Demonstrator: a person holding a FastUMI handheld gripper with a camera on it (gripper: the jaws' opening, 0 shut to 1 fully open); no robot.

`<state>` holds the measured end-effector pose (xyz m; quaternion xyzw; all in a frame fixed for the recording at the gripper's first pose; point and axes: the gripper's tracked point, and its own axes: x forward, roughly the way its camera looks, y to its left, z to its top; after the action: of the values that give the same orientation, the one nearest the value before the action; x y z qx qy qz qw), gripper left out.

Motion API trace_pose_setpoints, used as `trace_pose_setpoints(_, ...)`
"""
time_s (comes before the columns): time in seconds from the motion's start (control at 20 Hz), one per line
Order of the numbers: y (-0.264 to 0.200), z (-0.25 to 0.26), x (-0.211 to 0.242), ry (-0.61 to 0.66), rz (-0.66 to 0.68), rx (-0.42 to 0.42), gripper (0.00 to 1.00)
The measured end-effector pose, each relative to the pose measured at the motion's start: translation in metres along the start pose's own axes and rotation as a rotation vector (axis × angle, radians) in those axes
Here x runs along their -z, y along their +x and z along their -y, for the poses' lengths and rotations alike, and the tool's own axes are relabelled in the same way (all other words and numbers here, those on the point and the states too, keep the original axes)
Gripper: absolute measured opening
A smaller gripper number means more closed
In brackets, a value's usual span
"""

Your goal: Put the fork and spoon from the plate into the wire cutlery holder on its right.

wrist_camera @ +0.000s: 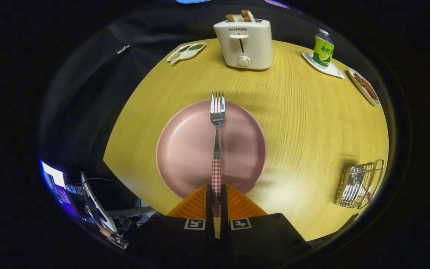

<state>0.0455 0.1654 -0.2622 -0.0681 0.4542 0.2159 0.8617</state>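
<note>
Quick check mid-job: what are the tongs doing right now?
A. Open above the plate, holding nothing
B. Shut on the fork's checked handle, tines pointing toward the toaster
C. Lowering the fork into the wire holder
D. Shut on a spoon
B: the tongs press from both sides on the checked handle of the fork, which is over the pink plate.

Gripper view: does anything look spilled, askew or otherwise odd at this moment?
Nothing spilled or damaged. The tongs are shut on the fork by its checked handle, holding it straight out over the pink plate. The wire cutlery holder stands off to the right. No spoon can be made out on the plate.
</note>
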Motion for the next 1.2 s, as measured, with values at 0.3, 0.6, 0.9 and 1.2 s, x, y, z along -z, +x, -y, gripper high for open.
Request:
trace_pose_setpoints(0.3, -0.079, 0.044, -0.002, -0.014, 0.011, -0.010, 0.10)
trace_pose_setpoints(0.6, -0.161, 0.127, 0.022, -0.083, -0.094, 0.047, 0.10)
trace_pose_setpoints(0.9, -0.206, 0.183, 0.060, -0.079, -0.266, 0.069, 0.10)
trace_pose_setpoints(1.2, -0.238, 0.238, 0.075, -0.196, -0.467, 0.126, 0.09)
